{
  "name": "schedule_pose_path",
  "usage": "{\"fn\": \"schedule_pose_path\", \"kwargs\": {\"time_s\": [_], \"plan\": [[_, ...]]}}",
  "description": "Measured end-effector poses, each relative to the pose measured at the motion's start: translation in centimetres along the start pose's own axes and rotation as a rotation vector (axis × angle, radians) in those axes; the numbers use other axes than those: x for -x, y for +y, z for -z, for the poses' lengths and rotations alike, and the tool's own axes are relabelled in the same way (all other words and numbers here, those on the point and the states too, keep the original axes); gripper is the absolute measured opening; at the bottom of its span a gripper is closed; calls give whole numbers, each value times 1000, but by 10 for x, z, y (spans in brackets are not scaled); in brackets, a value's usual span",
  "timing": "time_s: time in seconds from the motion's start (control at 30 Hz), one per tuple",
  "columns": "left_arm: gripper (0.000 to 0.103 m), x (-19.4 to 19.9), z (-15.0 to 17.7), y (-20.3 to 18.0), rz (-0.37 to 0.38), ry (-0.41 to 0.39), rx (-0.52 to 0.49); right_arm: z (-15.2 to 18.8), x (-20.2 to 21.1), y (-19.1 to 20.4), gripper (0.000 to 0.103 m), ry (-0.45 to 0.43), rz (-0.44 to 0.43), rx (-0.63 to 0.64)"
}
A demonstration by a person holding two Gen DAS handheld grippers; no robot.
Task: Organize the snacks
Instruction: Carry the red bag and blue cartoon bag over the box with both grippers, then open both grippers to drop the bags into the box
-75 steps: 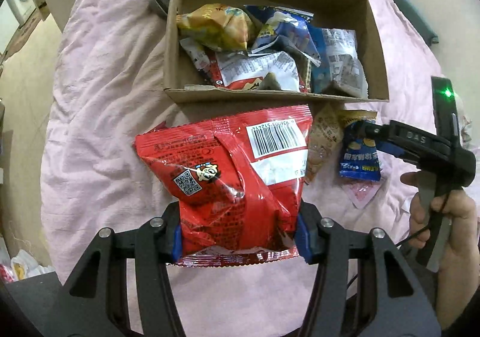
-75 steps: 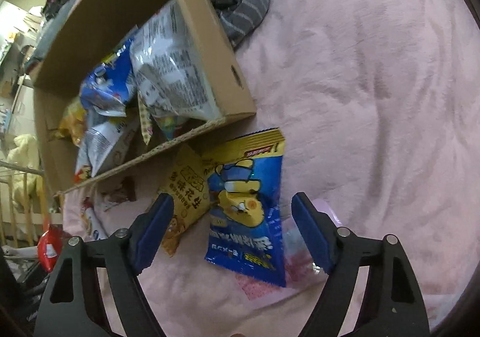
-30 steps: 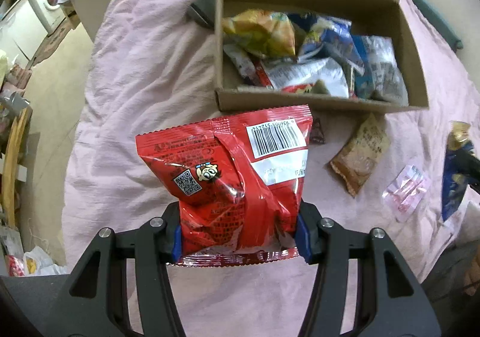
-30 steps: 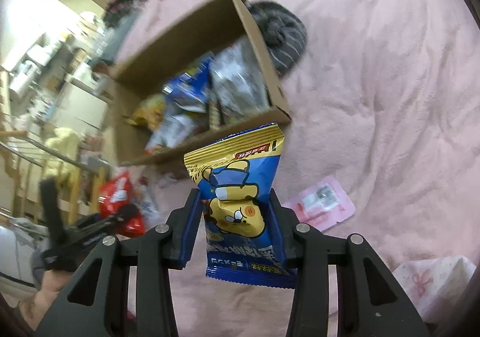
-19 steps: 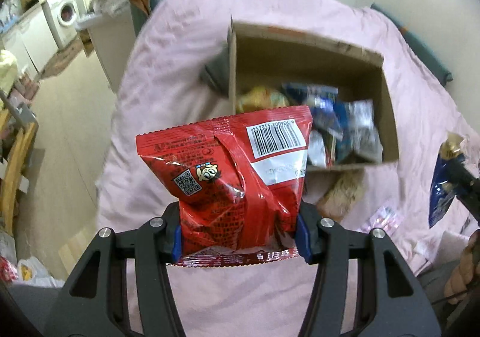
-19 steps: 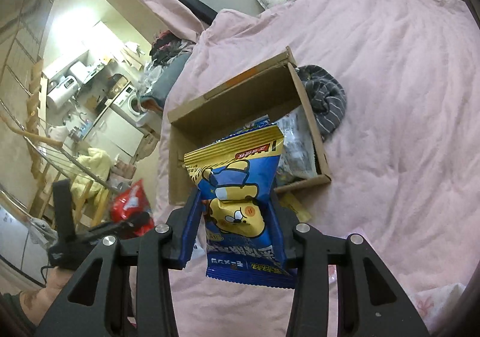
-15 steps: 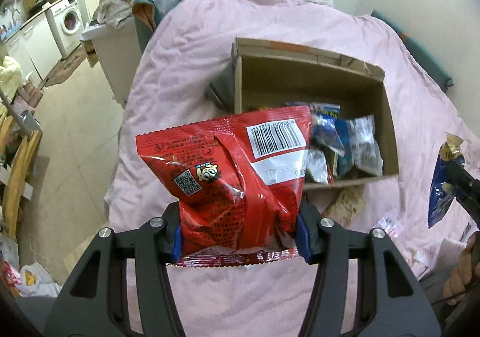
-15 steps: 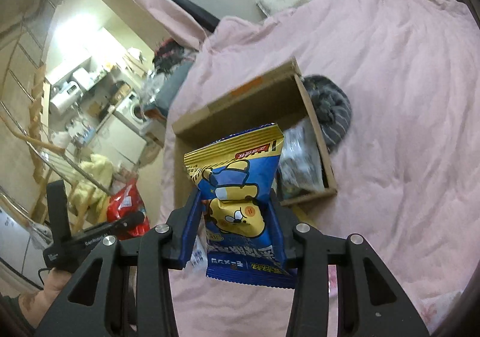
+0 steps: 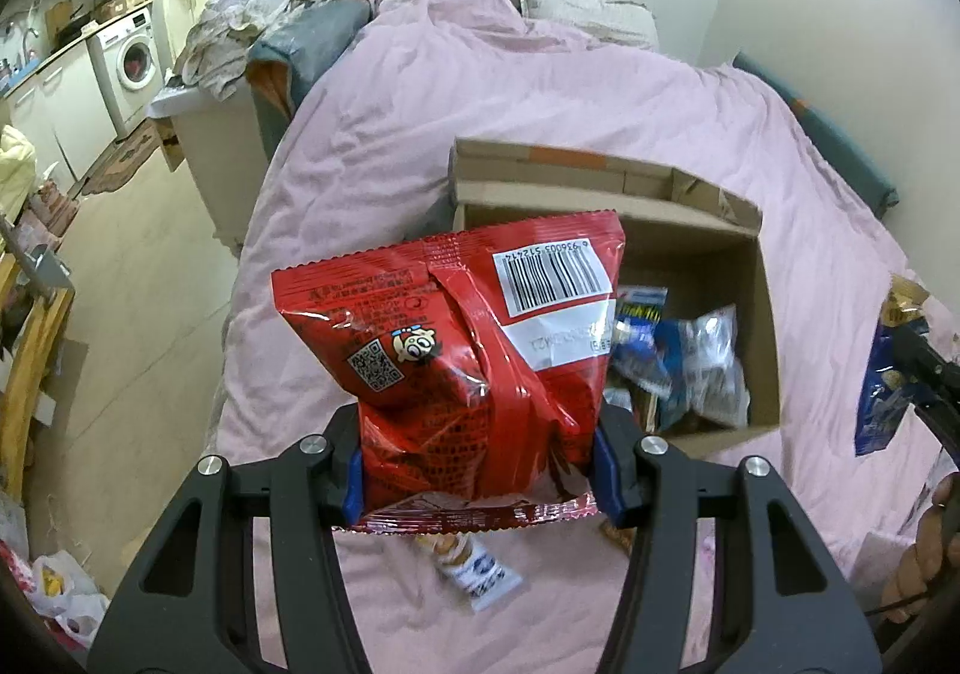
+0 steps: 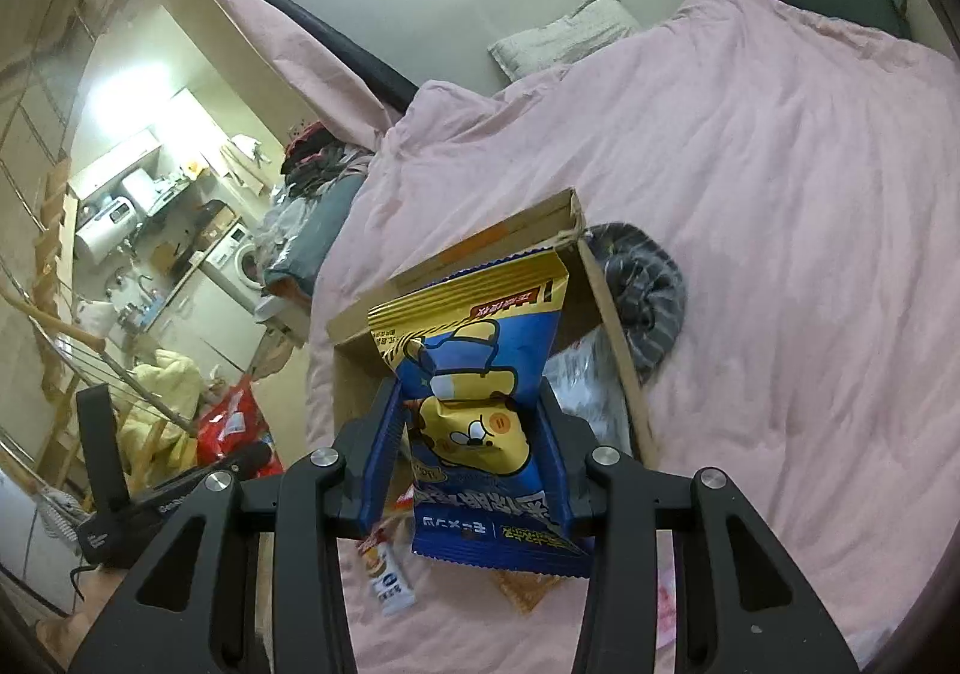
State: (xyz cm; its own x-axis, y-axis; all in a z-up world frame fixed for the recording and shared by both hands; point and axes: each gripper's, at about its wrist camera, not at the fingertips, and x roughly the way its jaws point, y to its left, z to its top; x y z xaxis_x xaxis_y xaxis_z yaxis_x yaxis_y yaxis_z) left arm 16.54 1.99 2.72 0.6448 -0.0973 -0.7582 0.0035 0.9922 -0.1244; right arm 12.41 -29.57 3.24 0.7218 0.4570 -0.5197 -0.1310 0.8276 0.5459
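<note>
Two snack bags are held up above a bed, one in each hand-held gripper. From the left wrist camera, the left gripper (image 9: 477,470) is clamped on a red snack bag (image 9: 462,350), its blue pads pressing both lower sides; the bag stands upright with its barcode at the upper right. Behind it an open cardboard box (image 9: 690,248) sits on a pink bedcover (image 9: 480,98), with several blue and silvery packets (image 9: 684,356) lying inside along its near wall. A small white packet (image 9: 474,566) lies on the cover just below the red bag. At the right edge, a blue bag shows, held aloft.

From the right wrist camera, the right gripper (image 10: 474,458) is clenched on that blue and yellow snack bag (image 10: 474,404), which stands upright in front of the same box (image 10: 480,248). A grey striped cloth (image 10: 648,284) lies against the box's right side. At lower left the other gripper (image 10: 180,488) holds the red bag (image 10: 231,434).
</note>
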Motion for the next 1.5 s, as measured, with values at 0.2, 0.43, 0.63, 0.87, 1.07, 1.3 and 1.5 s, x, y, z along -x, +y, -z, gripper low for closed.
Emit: {"fn": "schedule_pose_path", "kwargs": {"time_s": [0.2, 0.43, 0.63, 0.87, 1.07, 1.3, 1.5], "plan": [[52, -12, -22, -17, 19, -27, -28, -25, -31, 4, 43, 24, 17, 19], [52, -53, -28, -30, 56, -24, -65, -22, -83, 1, 43, 91, 17, 43], [52, -87, -13, -30, 85, 72, -27, 4, -119, -15, 43, 209, 38, 23], [52, -108, -1, -37, 90, 154, -20, 14, -140, -16, 44, 267, 37, 30], [53, -108, -1, -33, 70, 152, -16, 14, -144, -16, 46, 278, 26, 20], [54, -107, 1, -36, 65, 150, -42, 13, -149, -15, 46, 292, 31, 28], [54, -104, 1, -39, 62, 151, -62, 11, -156, -12, 46, 307, 36, 29]]}}
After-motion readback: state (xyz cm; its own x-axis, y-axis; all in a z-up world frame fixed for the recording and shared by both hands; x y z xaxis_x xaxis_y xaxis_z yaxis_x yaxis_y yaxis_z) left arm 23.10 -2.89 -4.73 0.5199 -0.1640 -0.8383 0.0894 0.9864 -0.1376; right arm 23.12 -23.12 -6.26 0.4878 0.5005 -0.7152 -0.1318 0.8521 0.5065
